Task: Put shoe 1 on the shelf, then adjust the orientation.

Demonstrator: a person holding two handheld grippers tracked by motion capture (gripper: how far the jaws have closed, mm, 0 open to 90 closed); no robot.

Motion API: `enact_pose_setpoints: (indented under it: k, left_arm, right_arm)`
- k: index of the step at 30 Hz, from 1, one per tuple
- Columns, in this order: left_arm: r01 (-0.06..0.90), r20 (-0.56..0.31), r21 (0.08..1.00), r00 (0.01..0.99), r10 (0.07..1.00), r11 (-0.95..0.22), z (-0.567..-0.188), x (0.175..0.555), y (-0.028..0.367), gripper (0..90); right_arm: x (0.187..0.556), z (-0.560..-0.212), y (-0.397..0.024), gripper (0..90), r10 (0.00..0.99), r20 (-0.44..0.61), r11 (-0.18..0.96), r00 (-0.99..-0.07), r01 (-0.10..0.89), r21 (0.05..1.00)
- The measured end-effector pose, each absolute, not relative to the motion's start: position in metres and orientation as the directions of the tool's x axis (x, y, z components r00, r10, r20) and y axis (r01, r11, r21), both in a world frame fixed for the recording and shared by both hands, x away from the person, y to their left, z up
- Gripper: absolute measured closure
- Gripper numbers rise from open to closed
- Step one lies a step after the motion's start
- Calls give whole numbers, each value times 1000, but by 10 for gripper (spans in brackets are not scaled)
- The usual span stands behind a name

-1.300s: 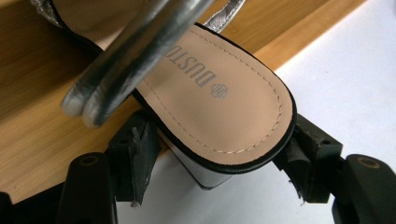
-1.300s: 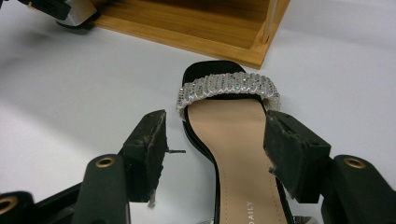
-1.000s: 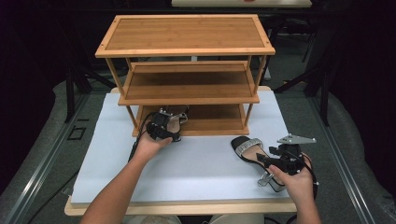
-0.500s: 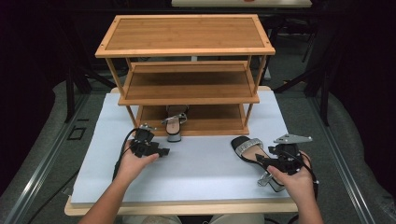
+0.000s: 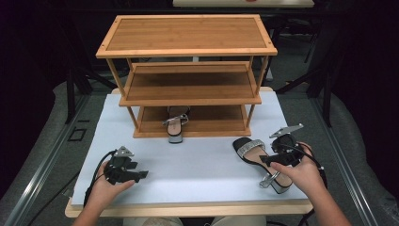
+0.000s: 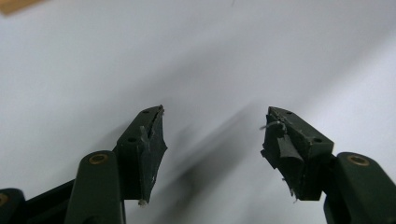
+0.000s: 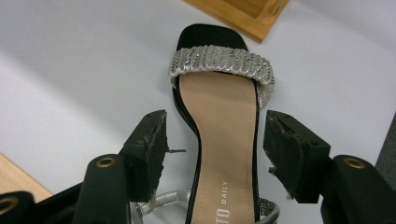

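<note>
One black sandal with a silver sparkly strap (image 5: 175,123) rests on the bottom shelf of the wooden rack (image 5: 188,35), heel end toward me. Its mate (image 5: 254,155) lies on the white tabletop at the right, toe toward the rack. My right gripper (image 5: 264,160) hovers over that sandal; in the right gripper view the tan insole (image 7: 224,140) runs between the open jaws of the right gripper (image 7: 215,135), with a gap on each side. My left gripper (image 5: 141,174) is near the front left of the table. Its jaws (image 6: 212,135) have just been opening and hold nothing.
The rack stands at the back of the white table (image 5: 197,165) with three shelves; the top and middle shelf (image 5: 188,84) are bare. A corner of the rack's base (image 7: 243,14) lies just beyond the sandal's toe. Dark floor surrounds the table.
My left gripper has drawn back from the bottom shelf to the table's front left, leaving the sandal on the shelf. The right gripper has stayed over the other sandal.
</note>
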State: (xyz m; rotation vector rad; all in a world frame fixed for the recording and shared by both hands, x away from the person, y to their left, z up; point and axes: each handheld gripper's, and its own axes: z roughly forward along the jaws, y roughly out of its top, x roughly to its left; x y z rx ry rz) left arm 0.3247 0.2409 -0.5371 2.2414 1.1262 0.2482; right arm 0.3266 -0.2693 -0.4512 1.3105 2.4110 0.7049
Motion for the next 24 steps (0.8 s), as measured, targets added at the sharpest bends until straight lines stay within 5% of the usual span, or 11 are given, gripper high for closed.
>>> enact_pose_setpoints:
  k: [14, 24]
  left_arm:
    - [680, -157, 640, 573, 804, -359, -537, 320, 248, 418]
    - [683, -170, 648, 561, 810, -337, -539, 318, 250, 437]
  right_arm:
    - [353, -449, -247, 415, 775, -123, 624, -619, 723, 295]
    - [374, -460, -247, 409, 782, -87, 622, -617, 764, 170]
